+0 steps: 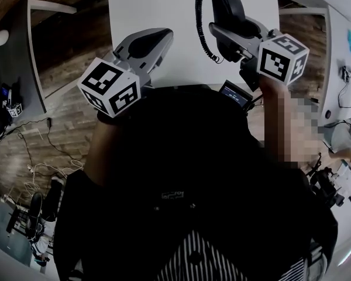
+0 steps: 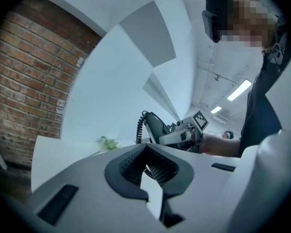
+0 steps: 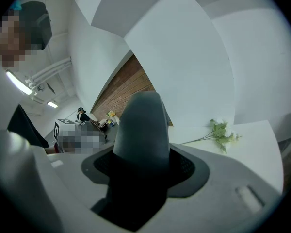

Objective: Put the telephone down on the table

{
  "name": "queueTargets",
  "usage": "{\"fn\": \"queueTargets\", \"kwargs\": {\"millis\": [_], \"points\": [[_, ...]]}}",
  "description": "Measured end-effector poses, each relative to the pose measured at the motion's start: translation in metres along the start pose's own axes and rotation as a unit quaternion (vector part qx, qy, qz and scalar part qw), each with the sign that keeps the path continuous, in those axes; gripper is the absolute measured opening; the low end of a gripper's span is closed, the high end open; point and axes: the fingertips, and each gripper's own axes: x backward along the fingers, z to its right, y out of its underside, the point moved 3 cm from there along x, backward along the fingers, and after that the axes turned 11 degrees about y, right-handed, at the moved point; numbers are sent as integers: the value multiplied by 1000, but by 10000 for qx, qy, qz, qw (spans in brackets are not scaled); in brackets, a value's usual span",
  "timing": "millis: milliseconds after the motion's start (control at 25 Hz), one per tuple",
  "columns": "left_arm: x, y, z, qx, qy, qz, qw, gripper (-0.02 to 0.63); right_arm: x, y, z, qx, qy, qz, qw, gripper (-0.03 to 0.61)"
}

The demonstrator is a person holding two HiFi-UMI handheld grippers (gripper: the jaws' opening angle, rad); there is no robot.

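Jaws on my left gripper (image 2: pixel 153 183) are drawn almost together, with only a thin slit of light between them and nothing in it. That gripper hangs idle near the front edge of the white tabletop (image 1: pixel 164 4). To the right, my right gripper (image 3: pixel 141 166) has its jaws clamped on the dark telephone (image 1: pixel 228 10), a handset that rises straight out from between them and fills the gap from one side to the other. Its coiled cord (image 1: pixel 200 22) trails down the handset's left side over the tabletop. From the left gripper view the handset looks raised off the surface, carried upright, so I judge it is over the tabletop but not yet resting on it. What is left, as I read it, is to lower it until it lies flat and then part the right jaws. A flower sprig (image 3: pixel 222 132) lies further back on the tabletop.
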Motion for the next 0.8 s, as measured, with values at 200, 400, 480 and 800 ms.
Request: {"fn": "queueTargets", "kwargs": {"millis": [200, 400, 480, 800], "points": [[8, 2, -6, 126, -36, 85, 9999, 5, -12, 1, -2, 18, -23, -96, 9999, 275], [13, 10, -10, 228, -32, 77, 9997, 5, -23, 6, -4, 3, -30, -218, 9998, 275], [19, 12, -13, 338, -50, 178, 9993, 6, -30, 7, -7, 12, -38, -269, 9996, 275], [31, 21, -15, 469, -266, 234, 9983, 5, -50, 18, -7, 165, -85, -498, 9986, 275]]}}
